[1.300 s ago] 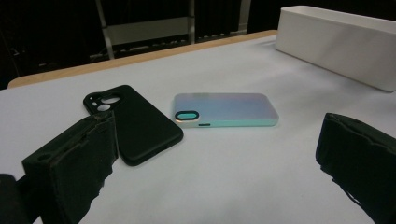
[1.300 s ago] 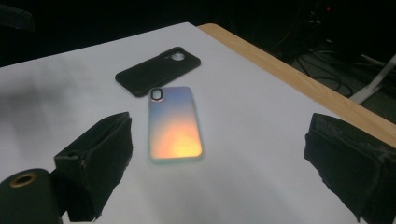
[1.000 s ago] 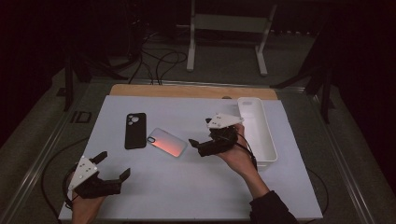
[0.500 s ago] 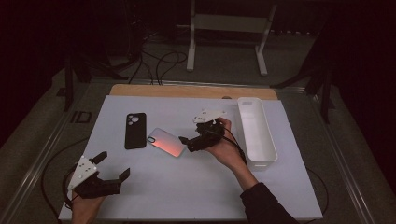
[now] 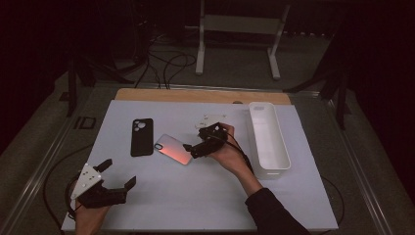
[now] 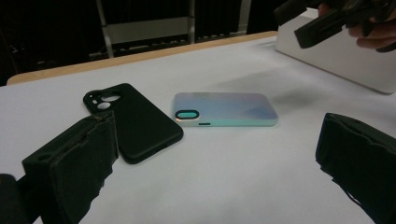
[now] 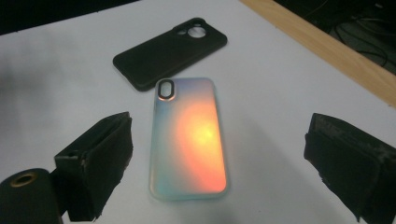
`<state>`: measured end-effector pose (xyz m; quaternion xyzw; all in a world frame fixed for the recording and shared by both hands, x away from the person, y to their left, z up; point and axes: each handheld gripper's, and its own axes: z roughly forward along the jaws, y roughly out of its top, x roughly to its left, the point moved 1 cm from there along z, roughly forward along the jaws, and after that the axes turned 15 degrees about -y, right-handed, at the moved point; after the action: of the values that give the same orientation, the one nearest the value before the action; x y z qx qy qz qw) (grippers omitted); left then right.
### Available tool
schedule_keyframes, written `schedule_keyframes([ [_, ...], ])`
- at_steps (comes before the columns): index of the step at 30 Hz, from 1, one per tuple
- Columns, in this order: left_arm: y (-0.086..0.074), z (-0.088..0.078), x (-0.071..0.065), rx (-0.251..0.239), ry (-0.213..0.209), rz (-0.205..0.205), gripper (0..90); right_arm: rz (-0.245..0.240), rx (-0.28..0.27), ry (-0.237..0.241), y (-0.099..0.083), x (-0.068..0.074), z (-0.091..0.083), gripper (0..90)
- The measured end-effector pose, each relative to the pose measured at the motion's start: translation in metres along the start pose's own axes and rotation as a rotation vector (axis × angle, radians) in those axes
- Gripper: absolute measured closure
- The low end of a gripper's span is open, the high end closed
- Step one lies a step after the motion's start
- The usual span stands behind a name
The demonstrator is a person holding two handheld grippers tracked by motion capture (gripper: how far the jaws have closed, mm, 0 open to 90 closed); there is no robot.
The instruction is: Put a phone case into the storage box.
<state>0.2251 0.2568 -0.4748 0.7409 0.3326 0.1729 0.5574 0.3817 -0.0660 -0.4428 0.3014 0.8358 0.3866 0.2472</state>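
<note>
Careful: your spread right tool [image 5: 192,148] may skid off the thin iridescent phone case [image 7: 189,137] lying flat on the white table [image 5: 205,196], nudging it into the black case [image 7: 168,52].

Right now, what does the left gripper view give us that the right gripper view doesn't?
Left gripper view: the white bin at the far right, and the right gripper held above the table near it, jaws apart. It sees the shiny phone case from the side, low.

Right gripper view: that case from above, lined up between its own open jaws, with an orange glare on its back.

Both: the shiny case, the black phone case beside it, the white table sheet and the wooden edge.
</note>
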Motion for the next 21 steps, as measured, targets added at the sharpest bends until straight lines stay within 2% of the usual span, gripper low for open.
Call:
schedule_keyframes([
  [21,0.000,0.000,0.000,0.002,0.002,-0.002,0.0,-0.007,0.077,0.015,-0.007,0.007,0.031,7.7],
])
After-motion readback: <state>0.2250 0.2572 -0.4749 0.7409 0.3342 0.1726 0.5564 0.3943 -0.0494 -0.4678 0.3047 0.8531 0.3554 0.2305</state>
